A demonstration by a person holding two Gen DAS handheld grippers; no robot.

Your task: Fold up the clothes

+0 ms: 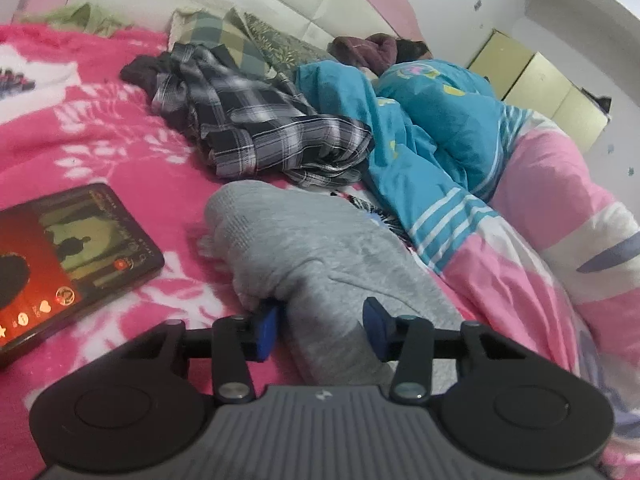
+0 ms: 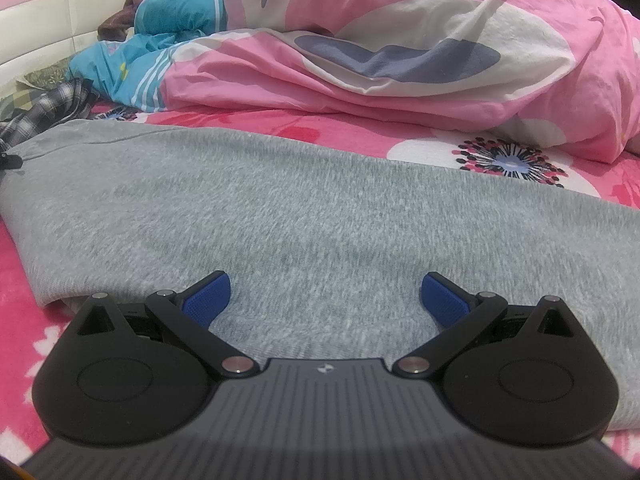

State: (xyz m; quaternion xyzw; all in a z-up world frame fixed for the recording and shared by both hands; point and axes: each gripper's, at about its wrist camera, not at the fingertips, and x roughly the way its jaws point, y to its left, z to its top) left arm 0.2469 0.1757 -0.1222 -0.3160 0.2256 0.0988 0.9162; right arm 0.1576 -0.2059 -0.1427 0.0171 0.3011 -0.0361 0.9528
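Observation:
A grey knit garment [image 1: 320,248] lies on the pink flowered bed cover [image 1: 100,152], one end bunched into a ridge. My left gripper [image 1: 320,330] has its blue pads on either side of that ridge and is shut on the cloth. In the right wrist view the same grey garment [image 2: 280,208] spreads flat and wide across the bed. My right gripper [image 2: 328,300] hovers low over its near edge, with the jaws spread wide and nothing between the pads.
A lit tablet [image 1: 68,260] lies on the cover to the left. A crumpled black-and-white plaid shirt [image 1: 260,124] and a teal garment [image 1: 432,132] sit behind the grey one. A pink and white quilt [image 2: 400,40] is heaped on the right, with pillows [image 1: 224,36] by the headboard.

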